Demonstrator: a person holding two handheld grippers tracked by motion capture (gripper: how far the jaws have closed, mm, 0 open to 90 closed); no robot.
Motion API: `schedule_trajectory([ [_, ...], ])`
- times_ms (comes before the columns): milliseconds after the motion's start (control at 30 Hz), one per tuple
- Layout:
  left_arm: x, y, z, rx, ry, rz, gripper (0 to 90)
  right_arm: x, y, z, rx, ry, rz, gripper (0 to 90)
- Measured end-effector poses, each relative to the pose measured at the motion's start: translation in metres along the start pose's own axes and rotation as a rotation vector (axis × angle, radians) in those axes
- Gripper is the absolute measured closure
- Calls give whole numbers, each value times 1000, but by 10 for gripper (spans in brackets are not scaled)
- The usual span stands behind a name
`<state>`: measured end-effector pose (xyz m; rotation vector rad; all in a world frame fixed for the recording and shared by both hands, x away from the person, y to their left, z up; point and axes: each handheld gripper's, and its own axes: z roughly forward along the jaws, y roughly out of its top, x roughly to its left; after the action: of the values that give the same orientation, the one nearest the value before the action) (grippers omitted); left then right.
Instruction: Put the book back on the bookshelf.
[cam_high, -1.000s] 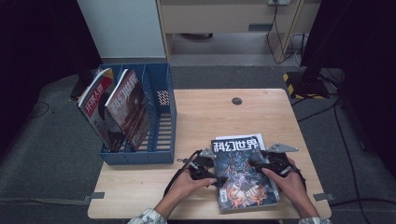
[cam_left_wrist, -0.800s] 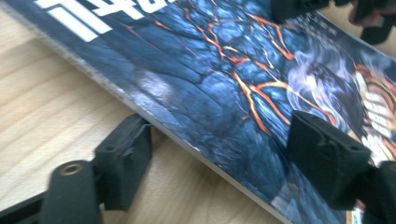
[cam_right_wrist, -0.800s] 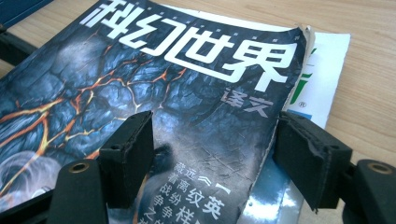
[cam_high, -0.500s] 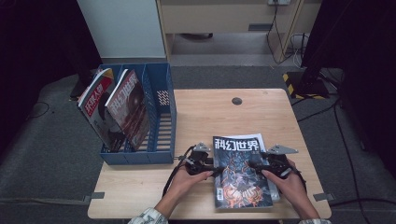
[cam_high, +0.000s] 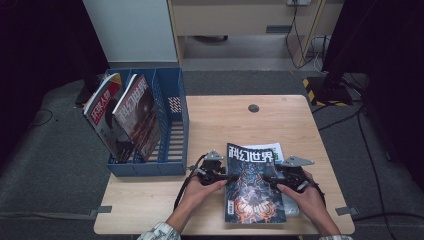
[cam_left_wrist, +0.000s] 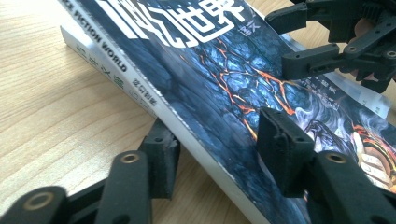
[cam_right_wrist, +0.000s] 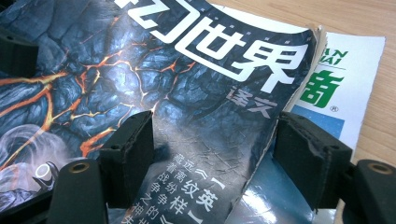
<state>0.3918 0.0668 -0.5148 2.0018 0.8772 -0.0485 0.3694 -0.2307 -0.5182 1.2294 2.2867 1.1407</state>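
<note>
— Dark blue, with glowing orange cracks and a big white title: that glossy magazine (cam_high: 254, 192) is the one in hand. Where is it?

— At the near edge of the pale wooden table (cam_high: 225, 117), right of centre, lying on a white-and-green magazine (cam_high: 271, 149) that peeks out at its far right corner. Its left edge is tilted up off the wood.

— And the grippers?

— The right gripper (cam_high: 270, 177) has one jaw on the cover and the other under the right edge. The paper buckles between them, so it looks clamped on the dark blue magazine. The left gripper (cam_left_wrist: 215, 144) has just been closing its jaws around the spine edge, one jaw below and one above. The spine sits between them, but the gap looks wider than the magazine is thick, so no firm pinch shows yet.

— How far along is the job, by the person's likely aim?

— Judging by the blue plastic three-slot file rack (cam_high: 183, 117) at the table's left, the magazines are being filed. Two are done: a red-and-white magazine (cam_high: 102, 117) and a dark magazine (cam_high: 139, 112) lean in the left and middle slots. The right slot appears free.

— So what is left?

— Probably finishing the left-side grip, lifting the dark blue magazine, turning it upright and carrying it left to the rack. After that, the white-and-green one beneath remains on the table.
</note>
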Motion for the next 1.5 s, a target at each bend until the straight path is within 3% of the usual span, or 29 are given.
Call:
schedule_trajectory([
  [200, 0, 0, -1, -5, 5, -4, 559, -4, 0, 1, 5, 29, 29, 219],
  [333, -2, 2, -2, 6, 10, 8, 559, -9, 1, 3, 3, 19, 42, 172],
  [567, -2, 8, 0, 61, 6, 16, 480, -10, 8, 10, 20, 35, 17, 180],
  [733, 4, 25, 0, 53, -6, -17, 455, -12, 9, 9, 21, 40, 2, 227],
  [933, 9, 44, 4, 79, 34, -1, 525, -10, 9, 8, 19, 39, -1, 282],
  [1100, 13, 48, 5, 86, 45, -17, 616, -7, 9, 8, 10, 49, -23, 332],
  [1200, 13, 48, 4, 85, 45, -24, 631, -6, 9, 9, 10, 53, -41, 332],
  [1367, 11, 50, 2, 79, 38, -17, 646, -12, 8, 8, 20, 89, 11, 289],
  [1500, 14, 52, 3, 81, 29, -30, 657, -14, 9, 9, 16, 71, 14, 245],
])
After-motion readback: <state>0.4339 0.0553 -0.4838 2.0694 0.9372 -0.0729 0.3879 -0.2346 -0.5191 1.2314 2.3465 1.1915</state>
